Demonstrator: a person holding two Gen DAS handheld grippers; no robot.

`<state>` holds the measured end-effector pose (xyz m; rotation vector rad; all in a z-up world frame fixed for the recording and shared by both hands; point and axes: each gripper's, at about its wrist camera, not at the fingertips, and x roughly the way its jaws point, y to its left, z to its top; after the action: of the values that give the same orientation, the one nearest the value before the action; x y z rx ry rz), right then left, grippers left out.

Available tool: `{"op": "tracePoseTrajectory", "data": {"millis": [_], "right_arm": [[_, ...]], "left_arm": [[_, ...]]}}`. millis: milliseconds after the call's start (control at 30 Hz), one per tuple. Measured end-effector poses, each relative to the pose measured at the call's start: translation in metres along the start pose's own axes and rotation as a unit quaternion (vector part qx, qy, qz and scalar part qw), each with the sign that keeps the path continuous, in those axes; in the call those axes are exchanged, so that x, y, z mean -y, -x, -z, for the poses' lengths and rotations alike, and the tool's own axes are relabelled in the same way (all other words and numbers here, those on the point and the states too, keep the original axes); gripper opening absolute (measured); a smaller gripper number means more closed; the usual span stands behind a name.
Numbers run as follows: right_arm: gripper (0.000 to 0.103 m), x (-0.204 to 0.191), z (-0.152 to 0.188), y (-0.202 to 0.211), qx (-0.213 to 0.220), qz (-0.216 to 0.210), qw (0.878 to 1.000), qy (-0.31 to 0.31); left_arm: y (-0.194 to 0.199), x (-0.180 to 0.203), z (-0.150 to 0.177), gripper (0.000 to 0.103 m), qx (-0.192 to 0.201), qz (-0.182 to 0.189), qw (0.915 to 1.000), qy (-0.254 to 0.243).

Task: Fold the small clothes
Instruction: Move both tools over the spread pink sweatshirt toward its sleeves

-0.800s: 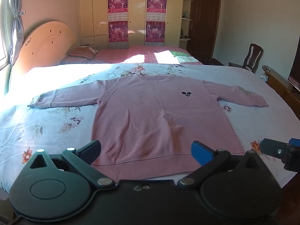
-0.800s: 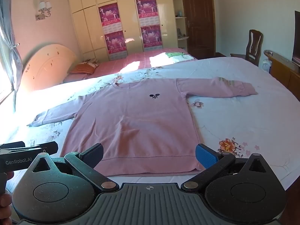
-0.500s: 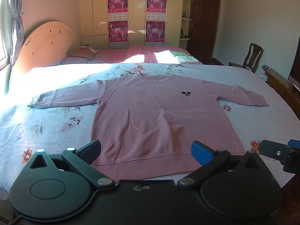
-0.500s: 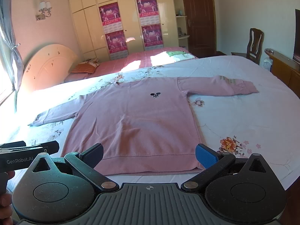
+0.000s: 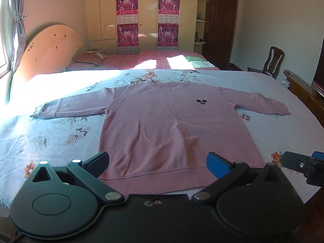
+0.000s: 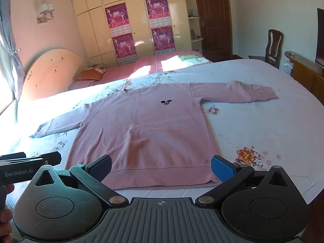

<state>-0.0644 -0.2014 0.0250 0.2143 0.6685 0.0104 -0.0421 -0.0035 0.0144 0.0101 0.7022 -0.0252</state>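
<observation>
A pink long-sleeved sweater (image 5: 172,125) lies flat and face up on the floral bedsheet (image 5: 50,137), sleeves spread out to both sides, hem toward me. It also shows in the right wrist view (image 6: 154,129). My left gripper (image 5: 158,163) is open and empty, hovering just before the hem. My right gripper (image 6: 162,167) is open and empty, also just before the hem. The right gripper's body shows at the right edge of the left wrist view (image 5: 303,163); the left gripper's body shows at the left edge of the right wrist view (image 6: 26,166).
A second bed with a pink cover (image 5: 154,60) and folded green clothes (image 5: 199,61) stands behind. A wooden headboard (image 5: 48,50) is at far left. A wooden chair (image 5: 271,60) and low cabinet (image 5: 303,89) stand at right. Wardrobes line the back wall.
Both grippers have drifted very slightly; the sweater has not moved and both grippers stay open.
</observation>
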Motion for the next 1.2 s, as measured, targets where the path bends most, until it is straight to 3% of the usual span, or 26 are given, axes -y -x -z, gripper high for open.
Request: {"op": "tracePoseTrajectory", "data": {"millis": [333, 633, 900, 1200], "right_arm": [[0.103, 0.001, -0.003, -0.003, -0.004, 0.014, 1.000, 0.008], [0.103, 0.006, -0.005, -0.005, 0.018, 0.015, 1.000, 0.012], [0.103, 0.023, -0.008, -0.023, 0.002, 0.002, 1.000, -0.023], [0.103, 0.063, -0.031, -0.054, 0.027, 0.009, 0.999, -0.044]], "left_arm": [[-0.002, 0.002, 0.000, 0.103, -0.003, 0.001, 1.0000, 0.002], [-0.006, 0.005, 0.000, 0.103, -0.007, -0.001, 1.0000, 0.002], [-0.031, 0.014, -0.006, 0.103, -0.018, -0.013, 0.9998, 0.001], [-0.079, 0.024, -0.023, 0.103, -0.034, -0.016, 0.9991, 0.022]]}}
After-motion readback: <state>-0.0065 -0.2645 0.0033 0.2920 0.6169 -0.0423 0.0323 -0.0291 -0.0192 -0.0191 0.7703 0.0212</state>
